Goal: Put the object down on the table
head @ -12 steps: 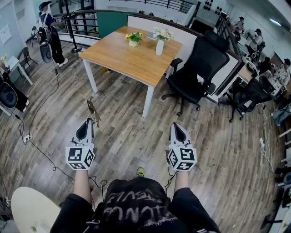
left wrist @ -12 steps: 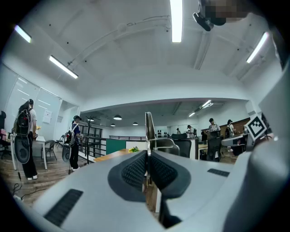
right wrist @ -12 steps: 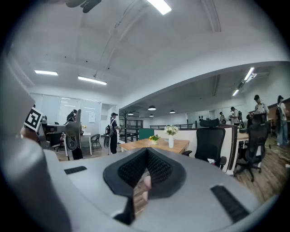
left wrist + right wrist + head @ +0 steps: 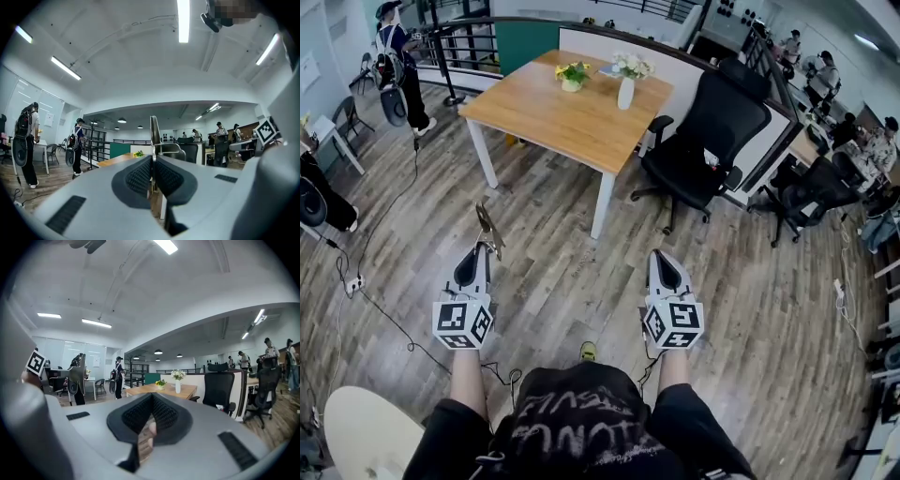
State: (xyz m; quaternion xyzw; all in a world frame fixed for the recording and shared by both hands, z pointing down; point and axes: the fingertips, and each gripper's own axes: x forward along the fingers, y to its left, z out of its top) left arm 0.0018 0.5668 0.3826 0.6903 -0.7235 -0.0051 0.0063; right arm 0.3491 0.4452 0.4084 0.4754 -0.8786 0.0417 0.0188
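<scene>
Over floor (image 4: pixel 567 281), well apart from table (image 4: pixel 572 122) | left gripper (image 4: pixel 481 253) jaws clenched on thin metal spoon (image 4: pixel 488 225), I think | light, stiff, slippery; hold low on handle | right gripper (image 4: pixel 659 260) jaws closed, empty

Camera setup here: the head view sits up on the person's head and looks forward and steeply down. The grey-brown wood-plank floor (image 4: pixel 553 272) fills most of it, with the left gripper (image 4: pixel 476 251) and right gripper (image 4: pixel 659 258) close in at the lower half.

The left gripper view rides on the left gripper and looks out along its own jaws. It's roughly level, tipped up a bit, so the white ceiling (image 4: pixel 140 70) takes the top half and the gripper's body sits right against the lens. The right gripper view is the same deal on the other one.

All three share the light wooden square table with white legs (image 4: pixel 572 112), well ahead. The head and right gripper views both catch the white vase of flowers (image 4: pixel 625 94) and the black mesh office chair (image 4: pixel 712 131).
</scene>
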